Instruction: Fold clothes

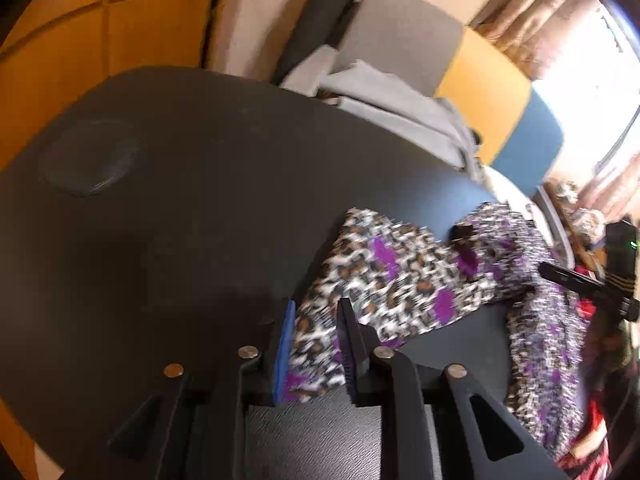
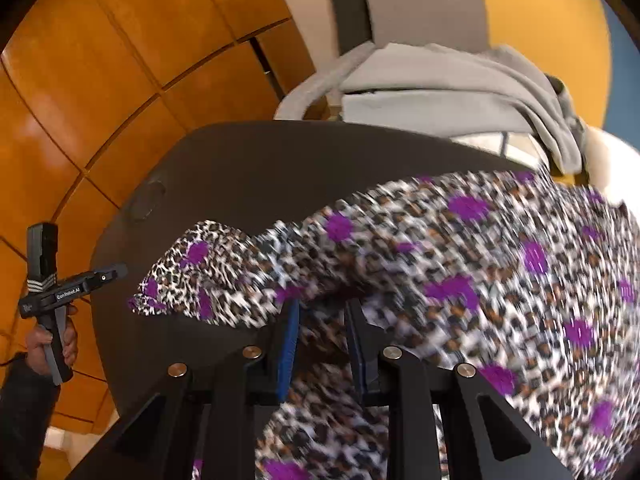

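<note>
While the dark counter fills most of both wrist views, the leopard-print garment with purple blotches lies across its near right part, motion-blurred in both pictures; in the right wrist view the same cloth spreads from a bunched corner at the left of the counter to the right edge of the picture, where it drapes off and down. Behind the counter stands a chair with a grey back, and a pale grey garment is heaped on its seat, its folds hanging toward the counter's far edge; a wall of orange wooden panels rises at the left, and curtains with bright window light show at the far right of the left wrist view. The left tool points down at the counter with a strip of the printed cloth running between its two fingers; the blue pad lies against the cloth on one side, while the dark finger on the other side seems just beside it, so I cannot tell whether the fabric is truly pinched. The right tool has its fingers set slightly apart with printed cloth lying under and between them, and whether the pads press on it is unclear through the blur. In the right wrist view a hand grips the handle of the other tool at the far left edge, beside the counter
</note>
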